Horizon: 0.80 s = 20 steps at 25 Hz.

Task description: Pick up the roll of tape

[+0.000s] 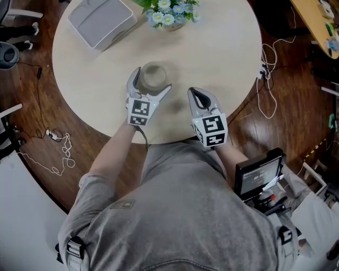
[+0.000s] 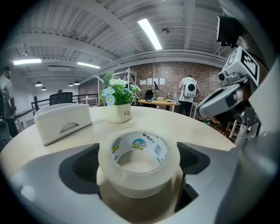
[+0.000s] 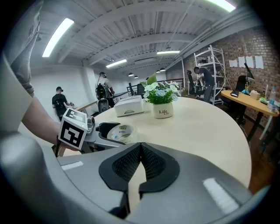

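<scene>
A roll of clear tape (image 1: pixel 153 75) lies flat on the round beige table (image 1: pixel 212 58), its printed core showing in the left gripper view (image 2: pixel 139 162). My left gripper (image 1: pixel 152 80) is open, one jaw on each side of the roll, and I see no pad pressing on it. The right gripper (image 1: pixel 194 94) rests just right of it above the table's near edge, shut, its ribbed pads (image 3: pixel 131 164) meeting with nothing between them. From the right gripper view the tape (image 3: pixel 117 131) sits inside the left gripper (image 3: pixel 105 131).
A grey tissue box (image 1: pixel 100 20) and a white pot of flowers (image 1: pixel 170 13) stand at the table's far side. Cables (image 1: pixel 270 79) trail over the wooden floor to the right. A dark device with a screen (image 1: pixel 259 174) sits by my right side.
</scene>
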Tool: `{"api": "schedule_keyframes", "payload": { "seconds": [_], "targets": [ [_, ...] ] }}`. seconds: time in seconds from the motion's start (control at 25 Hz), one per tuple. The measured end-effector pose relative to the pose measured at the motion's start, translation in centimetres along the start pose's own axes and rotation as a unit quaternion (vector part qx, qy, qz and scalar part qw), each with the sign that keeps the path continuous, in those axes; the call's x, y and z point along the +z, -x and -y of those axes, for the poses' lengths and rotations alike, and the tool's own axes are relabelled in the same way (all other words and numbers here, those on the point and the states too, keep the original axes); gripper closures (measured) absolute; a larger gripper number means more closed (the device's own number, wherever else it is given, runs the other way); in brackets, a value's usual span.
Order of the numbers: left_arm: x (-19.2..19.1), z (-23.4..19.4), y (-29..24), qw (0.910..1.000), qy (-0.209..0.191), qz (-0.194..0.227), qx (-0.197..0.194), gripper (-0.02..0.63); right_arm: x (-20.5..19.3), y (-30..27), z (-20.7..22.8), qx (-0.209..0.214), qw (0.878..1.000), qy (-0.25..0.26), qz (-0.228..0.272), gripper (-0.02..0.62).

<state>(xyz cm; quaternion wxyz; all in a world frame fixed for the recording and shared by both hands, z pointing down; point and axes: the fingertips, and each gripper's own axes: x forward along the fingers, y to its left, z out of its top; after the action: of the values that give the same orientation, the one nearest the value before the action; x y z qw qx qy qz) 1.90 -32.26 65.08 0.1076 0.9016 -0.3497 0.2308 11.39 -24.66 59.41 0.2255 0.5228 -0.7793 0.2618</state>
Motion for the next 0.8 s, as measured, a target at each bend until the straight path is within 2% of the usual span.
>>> {"api": "schedule_keyframes", "payload": {
  "seconds": [0.24,0.8],
  "targets": [
    [0.0,-0.1,0.0,0.9999,0.0,-0.012,-0.001,0.08,0.3,-0.2,-0.1,-0.007,1.0,-0.002,0.001,0.581],
    [1.4,0.1,2.4,0.9986,0.052,-0.005,-0.006,0.078,1.2,-0.4,-0.9,-0.004,1.0,0.0,0.01,0.581]
  ]
}}
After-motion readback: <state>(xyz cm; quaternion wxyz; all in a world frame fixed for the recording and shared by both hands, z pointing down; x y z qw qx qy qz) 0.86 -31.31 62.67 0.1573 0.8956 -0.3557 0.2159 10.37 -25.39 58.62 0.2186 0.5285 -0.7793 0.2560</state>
